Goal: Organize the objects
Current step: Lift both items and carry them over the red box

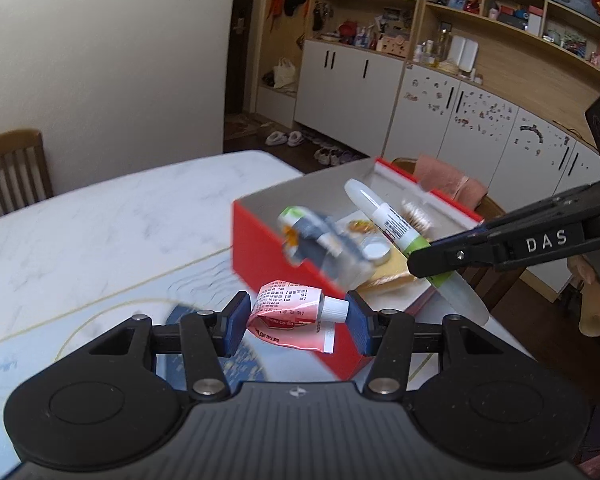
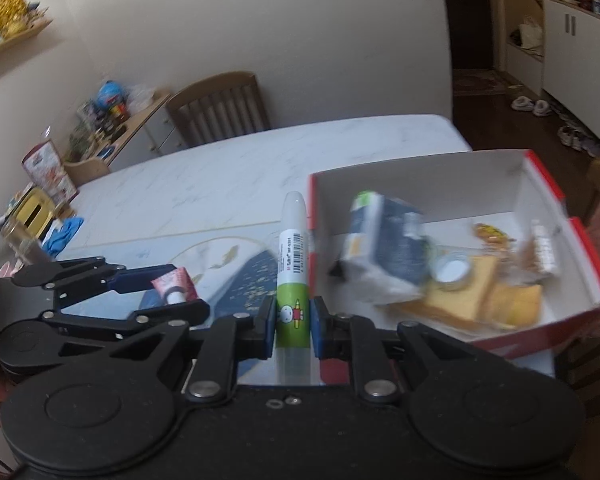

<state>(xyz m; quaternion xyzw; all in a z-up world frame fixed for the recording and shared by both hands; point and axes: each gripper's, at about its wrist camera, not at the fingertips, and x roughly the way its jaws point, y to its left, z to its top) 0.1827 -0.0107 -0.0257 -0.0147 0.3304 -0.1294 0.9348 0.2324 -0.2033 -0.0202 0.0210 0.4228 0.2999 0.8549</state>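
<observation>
Two hand-held tools over a white marble table point(image 2: 228, 168), both carrying items toward an open red box point(image 1: 260, 248) w/ white inside walls.

Key relation: the box lies ahead and to the right of both tools. In the right wrist view its near left corner sits just beside the tip of the glue stick point(image 2: 294, 264); in the left wrist view the box front wall is directly behind the cream tube point(image 1: 296, 312). The right tool point(image 2: 294, 320) looks nearer the box opening; the left tool point(image 1: 298, 320) is lower, in front of the red wall, so by my read it needs to come up and over the rim.

Right tool: clenched on the glue stick at its green lower label. Stick's long axis runs straight out along the fingers, white cap pointing away, clear base toward the camera.

Left tool: about half spread, blue pads gripping a crumpled pink cream tube. Tube lies crosswise between the pads, its white cap against the right pad, its flat folded end toward the left pad.

Box already holds a dark blue carton point(image 2: 384, 248) (blurred), a small round white-lidded jar point(image 2: 454, 272), yellow sponge-like blocks point(image 2: 500, 300) and other bits too blurred to name. A blue patterned mat point(image 2: 240, 280) lies on the table under the tools.
</observation>
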